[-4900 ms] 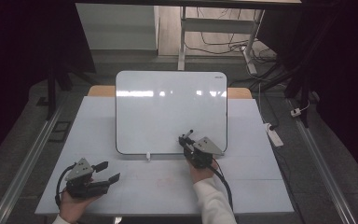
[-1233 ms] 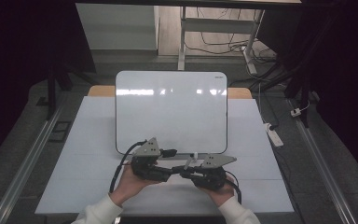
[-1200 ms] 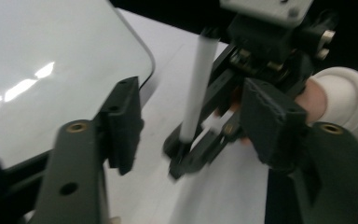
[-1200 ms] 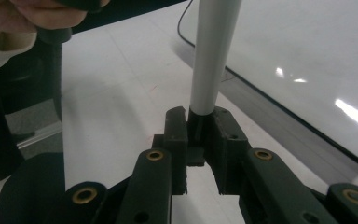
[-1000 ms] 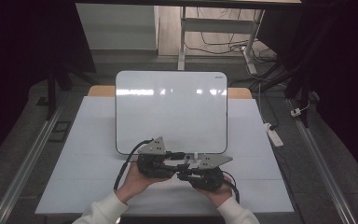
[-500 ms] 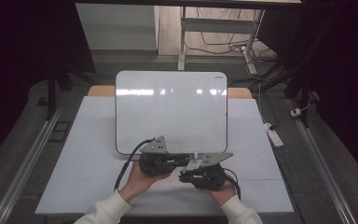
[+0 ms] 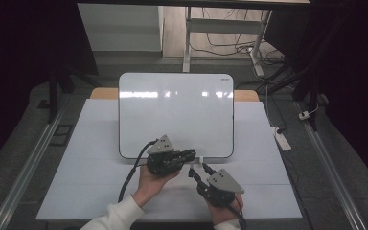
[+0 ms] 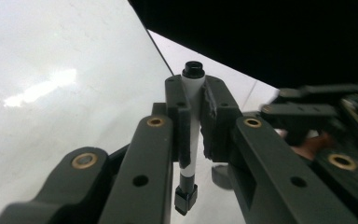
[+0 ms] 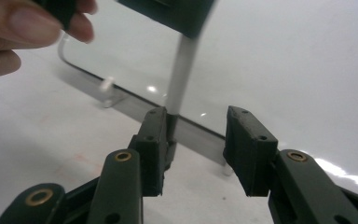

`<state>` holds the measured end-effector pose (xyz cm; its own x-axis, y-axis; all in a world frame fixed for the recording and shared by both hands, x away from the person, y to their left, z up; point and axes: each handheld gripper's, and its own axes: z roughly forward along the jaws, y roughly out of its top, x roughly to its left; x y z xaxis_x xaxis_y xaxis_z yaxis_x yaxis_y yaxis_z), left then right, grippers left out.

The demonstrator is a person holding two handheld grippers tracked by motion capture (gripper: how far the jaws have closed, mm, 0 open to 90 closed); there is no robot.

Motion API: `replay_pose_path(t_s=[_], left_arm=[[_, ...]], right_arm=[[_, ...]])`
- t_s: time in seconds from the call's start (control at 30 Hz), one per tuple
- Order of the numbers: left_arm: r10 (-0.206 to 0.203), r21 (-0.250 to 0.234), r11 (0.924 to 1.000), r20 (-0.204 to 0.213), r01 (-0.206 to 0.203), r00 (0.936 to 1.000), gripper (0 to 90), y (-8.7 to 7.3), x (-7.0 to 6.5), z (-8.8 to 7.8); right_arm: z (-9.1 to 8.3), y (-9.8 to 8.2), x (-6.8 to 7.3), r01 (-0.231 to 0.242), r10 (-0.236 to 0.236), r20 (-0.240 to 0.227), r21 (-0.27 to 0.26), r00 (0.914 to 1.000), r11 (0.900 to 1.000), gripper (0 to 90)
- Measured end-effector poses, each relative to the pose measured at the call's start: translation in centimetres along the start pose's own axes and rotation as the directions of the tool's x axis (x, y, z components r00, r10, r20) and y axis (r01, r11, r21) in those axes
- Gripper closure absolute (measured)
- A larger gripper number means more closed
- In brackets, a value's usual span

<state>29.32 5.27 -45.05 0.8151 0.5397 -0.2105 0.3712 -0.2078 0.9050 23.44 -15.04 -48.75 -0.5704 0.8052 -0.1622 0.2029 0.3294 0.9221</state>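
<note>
While left gripper (image 8: 193, 121) clamps marker (image 8: 192, 107), whiteboard's edge (image 9: 121, 95) lies close.

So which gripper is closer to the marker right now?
Left. The left gripper is clamped on the marker. The right gripper has just been opening, its jaws apart, with the marker's end beside one pad near the whiteboard.

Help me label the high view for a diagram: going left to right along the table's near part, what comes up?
Left gripper holding the marker → right gripper → white power strip on the floor beside the table.
</note>
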Motion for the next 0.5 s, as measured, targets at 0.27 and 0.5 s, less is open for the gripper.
replay_pose_path(t_s=[0.27,0.5], left_arm=[[-0.016,-0.01,0.9998,-0.03,0.016,0.9994,81.3,-0.1,-0.4,0.9],[-0.025,-0.021,0.9995,-0.048,0.024,0.9985,81.2,-0.2,-0.8,1.4]], right_arm=[[0.9,-0.4,1.8,-0.012,0.014,0.105,-0.022,0.9944,1.0,61.9],[1.7,-0.3,1.6,-0.041,0.044,0.129,-0.03,0.9906,0.999,75.7]])
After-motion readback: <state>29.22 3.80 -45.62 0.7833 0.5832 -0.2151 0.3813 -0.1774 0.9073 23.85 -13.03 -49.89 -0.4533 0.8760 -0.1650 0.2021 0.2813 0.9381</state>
